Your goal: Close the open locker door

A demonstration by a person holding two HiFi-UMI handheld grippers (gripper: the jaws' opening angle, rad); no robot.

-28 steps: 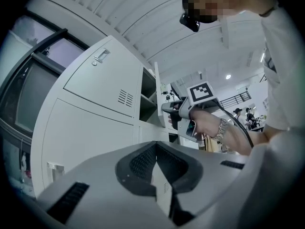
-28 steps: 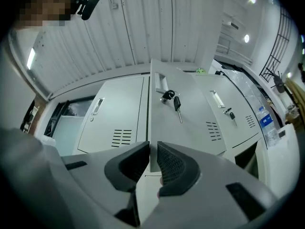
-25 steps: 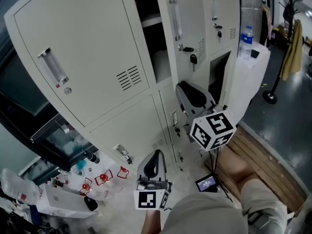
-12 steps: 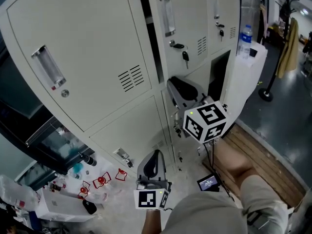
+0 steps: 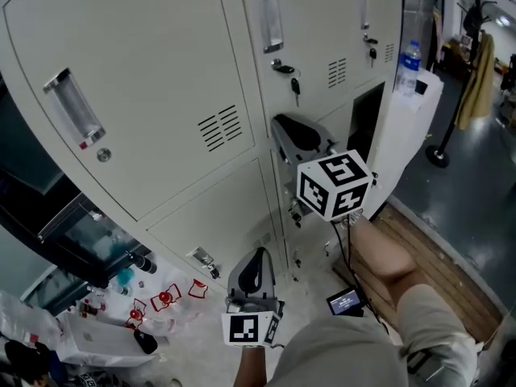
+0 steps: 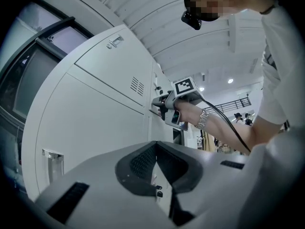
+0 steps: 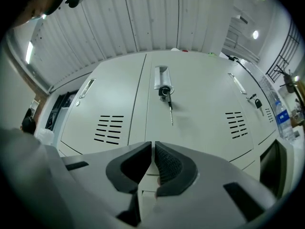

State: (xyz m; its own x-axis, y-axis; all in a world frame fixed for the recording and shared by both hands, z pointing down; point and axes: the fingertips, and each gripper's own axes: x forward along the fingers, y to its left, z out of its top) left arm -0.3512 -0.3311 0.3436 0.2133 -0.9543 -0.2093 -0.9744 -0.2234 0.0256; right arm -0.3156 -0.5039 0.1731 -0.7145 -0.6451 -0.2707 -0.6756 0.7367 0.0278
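Head view: right gripper (image 5: 290,129) (jaws together, empty) held out at the locker door (image 5: 322,47)'s lower edge; left gripper (image 5: 258,258) low, also closed.

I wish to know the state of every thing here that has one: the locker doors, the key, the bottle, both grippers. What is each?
Middle upper door: closed, flush with its neighbour.
Key: in that door's lock, hanging.
Left upper door: closed.
Lower right compartment: open, dark inside.
Water bottle: upright.
Right gripper: jaws together, empty.
Left gripper: jaws together, empty.
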